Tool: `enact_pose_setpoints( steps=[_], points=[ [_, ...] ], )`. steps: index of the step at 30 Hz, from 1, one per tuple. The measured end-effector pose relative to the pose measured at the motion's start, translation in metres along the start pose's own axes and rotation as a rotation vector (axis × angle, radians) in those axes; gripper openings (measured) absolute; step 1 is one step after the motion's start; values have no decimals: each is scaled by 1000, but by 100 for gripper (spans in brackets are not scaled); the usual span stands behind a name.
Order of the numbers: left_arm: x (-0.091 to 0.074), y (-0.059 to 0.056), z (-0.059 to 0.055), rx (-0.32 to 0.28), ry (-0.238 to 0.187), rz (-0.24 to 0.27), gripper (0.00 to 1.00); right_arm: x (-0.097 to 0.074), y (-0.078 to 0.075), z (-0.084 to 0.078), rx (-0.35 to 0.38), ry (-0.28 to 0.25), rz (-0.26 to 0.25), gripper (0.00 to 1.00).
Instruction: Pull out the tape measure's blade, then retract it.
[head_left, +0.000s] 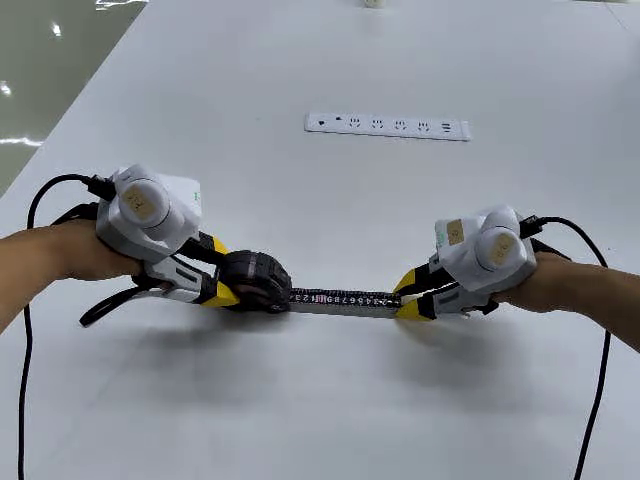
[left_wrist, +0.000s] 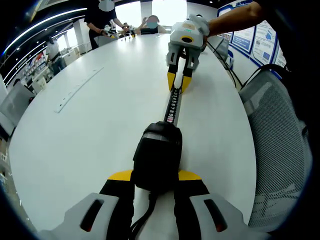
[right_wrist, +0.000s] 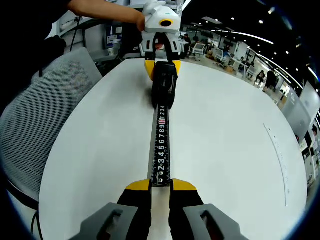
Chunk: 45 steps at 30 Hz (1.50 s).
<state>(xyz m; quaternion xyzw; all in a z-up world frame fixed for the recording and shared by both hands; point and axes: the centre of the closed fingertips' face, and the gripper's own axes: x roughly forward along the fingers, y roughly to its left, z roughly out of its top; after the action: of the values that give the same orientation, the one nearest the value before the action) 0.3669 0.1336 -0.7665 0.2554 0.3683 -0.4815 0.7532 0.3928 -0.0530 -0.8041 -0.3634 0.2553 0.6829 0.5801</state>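
Black tape measure (head_left: 255, 280) sits with its blade (head_left: 345, 299) partly pulled out.

The left gripper (head_left: 222, 272), at the left of the head view, and the right gripper (head_left: 407, 296), at the right, are built alike. Each has a white and grey housing, a round tan disc on top, and black jaws tipped in yellow. A black cable (head_left: 30, 215) is led from each rear. A black garment (right_wrist: 30, 25) is worn, seen at the upper left of the right gripper view.
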Motion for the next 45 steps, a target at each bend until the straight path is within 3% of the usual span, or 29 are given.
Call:
enact_pose_setpoints(
  steps=[45],
  points=[
    [2,2,2,-1,9,-1,24,-47,5,-59,63,83,12,8]
  ],
)
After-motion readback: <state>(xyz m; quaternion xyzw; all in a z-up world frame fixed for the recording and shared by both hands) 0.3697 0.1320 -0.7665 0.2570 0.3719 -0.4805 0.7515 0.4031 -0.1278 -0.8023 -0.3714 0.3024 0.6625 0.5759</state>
